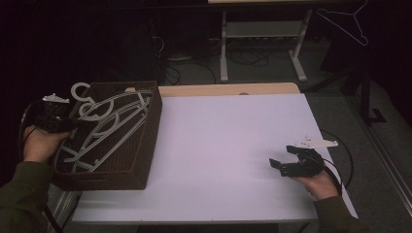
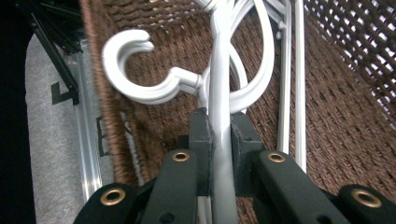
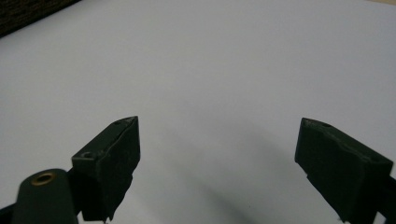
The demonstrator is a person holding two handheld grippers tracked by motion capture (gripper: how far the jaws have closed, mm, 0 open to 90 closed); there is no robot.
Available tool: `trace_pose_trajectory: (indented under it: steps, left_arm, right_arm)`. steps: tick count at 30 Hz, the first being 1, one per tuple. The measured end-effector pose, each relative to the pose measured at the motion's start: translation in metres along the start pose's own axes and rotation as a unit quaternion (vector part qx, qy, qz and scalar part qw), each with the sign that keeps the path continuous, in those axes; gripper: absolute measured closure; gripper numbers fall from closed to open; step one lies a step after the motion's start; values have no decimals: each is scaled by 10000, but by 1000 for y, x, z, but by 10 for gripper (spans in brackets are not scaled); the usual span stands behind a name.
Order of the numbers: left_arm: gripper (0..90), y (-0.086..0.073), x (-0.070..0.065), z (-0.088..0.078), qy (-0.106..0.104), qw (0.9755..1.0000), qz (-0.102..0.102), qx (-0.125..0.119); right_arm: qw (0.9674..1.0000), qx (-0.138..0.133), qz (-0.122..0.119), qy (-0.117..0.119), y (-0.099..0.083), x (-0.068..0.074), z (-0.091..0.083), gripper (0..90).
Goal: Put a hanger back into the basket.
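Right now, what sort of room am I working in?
Probably a lab or workshop, not a home: a plain white table with a wicker basket of white hangers, cables on a grey floor, and a metal-legged bench behind.

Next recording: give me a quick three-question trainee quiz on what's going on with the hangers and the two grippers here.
1. True or false: the left gripper is shut on a white hanger.
2. Where do the hangers lie?
A. on the bare white table
B. in the brown woven basket
C. on the floor
3. Fill in: the right gripper is ____ and holds nothing over the white table.

Key
1. True: its jaws clamp the hanger's white bar just below the hook.
2. B
3. open
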State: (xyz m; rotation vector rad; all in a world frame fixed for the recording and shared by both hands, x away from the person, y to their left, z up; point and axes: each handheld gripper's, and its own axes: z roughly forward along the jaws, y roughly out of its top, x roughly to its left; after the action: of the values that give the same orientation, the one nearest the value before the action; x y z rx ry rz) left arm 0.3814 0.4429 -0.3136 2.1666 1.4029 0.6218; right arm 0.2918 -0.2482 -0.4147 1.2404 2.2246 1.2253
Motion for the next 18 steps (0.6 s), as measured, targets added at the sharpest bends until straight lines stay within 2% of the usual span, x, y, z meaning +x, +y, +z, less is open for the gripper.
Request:
trace_pose_trajectory:
  steps: [5,12,15,16,17,18]
  left_arm:
    - [818,-7,1,8,-71,9998,-177,42]
    - [815,-18,-1,21,-130,9990,-328,263]
    - [810,-21,-2,23,-181,9988,-371,282]
    - [797,-21,-1,22,-248,9986,-407,249]
    - [746,-21,-1,21,-299,9984,-452,189]
    - [672,-21,-1,19,-224,9987,-437,152]
  right_arm:
    - [10000,-4,7,4,0,0,0,137]
    - [10000,17,-23,0,0,0,1,137]
    - [10000,21,-30,-4,0,0,1,137]
    - [10000,17,-38,-7,0,0,1,137]
    - [10000,20,-43,-6,0,0,1,137]
    - [10000,16,-41,-4,0,0,1,137]
